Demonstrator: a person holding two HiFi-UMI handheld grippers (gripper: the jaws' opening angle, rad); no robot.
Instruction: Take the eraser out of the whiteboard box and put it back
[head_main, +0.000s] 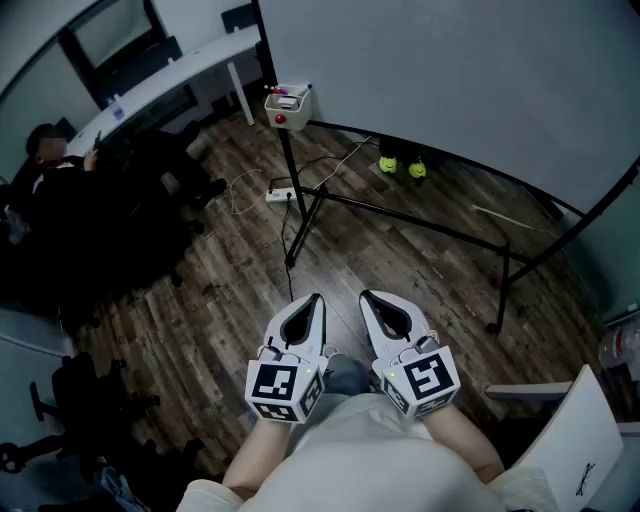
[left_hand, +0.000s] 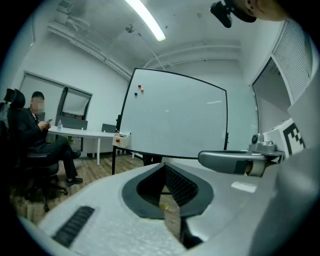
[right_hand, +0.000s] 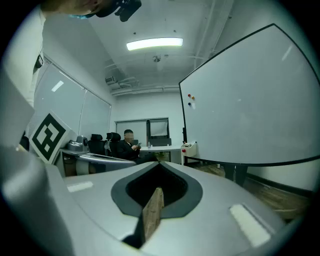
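Note:
The whiteboard (head_main: 450, 70) stands on a black frame across the room. Its small white box (head_main: 288, 106) with a red dot hangs at the board's left corner; small items lie in it, too small to tell the eraser apart. The box also shows in the left gripper view (left_hand: 122, 137) and the right gripper view (right_hand: 190, 148). My left gripper (head_main: 316, 298) and right gripper (head_main: 366, 296) are held side by side close to my body, far from the box. Both are shut with nothing between the jaws, tips meeting in the left gripper (left_hand: 164, 164) and right gripper (right_hand: 159, 162).
The whiteboard's black stand legs (head_main: 400, 215) cross the wooden floor ahead. A power strip (head_main: 282, 194) and two yellow-green objects (head_main: 400, 167) lie on the floor. A person (head_main: 50, 160) sits at left by a white desk (head_main: 170, 75). A white chair (head_main: 580, 440) is at my right.

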